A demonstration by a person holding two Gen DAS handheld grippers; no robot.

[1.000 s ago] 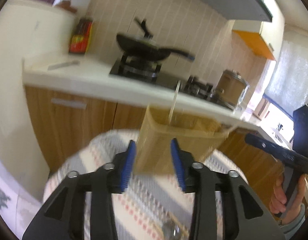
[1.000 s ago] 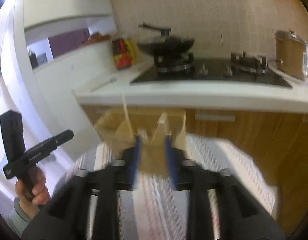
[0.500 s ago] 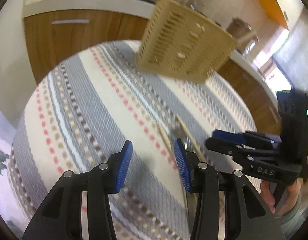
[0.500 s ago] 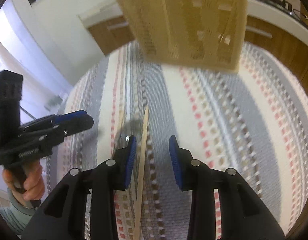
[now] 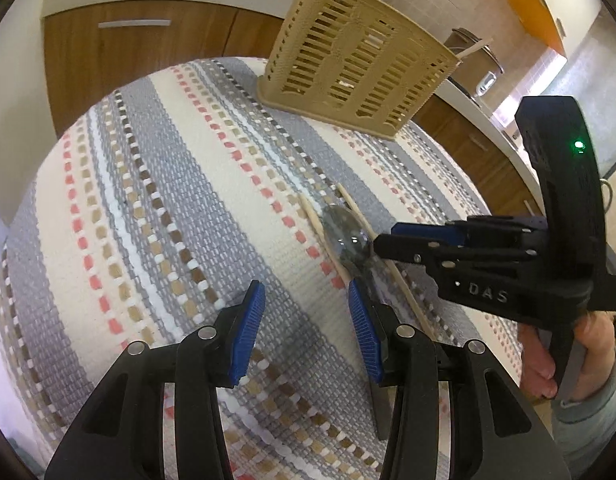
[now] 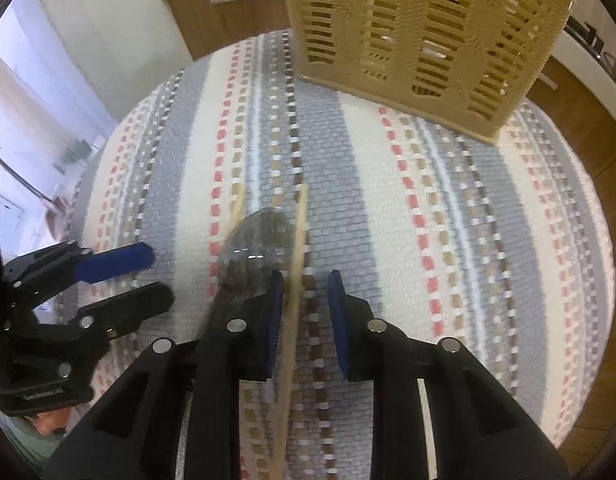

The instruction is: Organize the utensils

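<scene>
A metal spoon (image 5: 345, 236) (image 6: 256, 252) lies on the striped tablecloth between two wooden chopsticks (image 5: 391, 268) (image 6: 296, 264). A beige slotted utensil basket (image 5: 355, 56) (image 6: 423, 28) stands at the far side of the table with a stick poking out. My left gripper (image 5: 306, 332) is open and empty, just left of the spoon; it also shows in the right wrist view (image 6: 136, 276). My right gripper (image 6: 306, 320) is open, low over the cloth, with one chopstick between its jaws; it also shows in the left wrist view (image 5: 391, 240).
The round table (image 5: 148, 184) carries a grey, cream and red striped cloth. Wooden kitchen cabinets (image 5: 120, 52) and a white counter stand behind it. The table edge curves close on the left and right.
Both grippers tilted down from the kitchen view to the tabletop and moved closer to the spoon and chopsticks. The right gripper now straddles one chopstick.
</scene>
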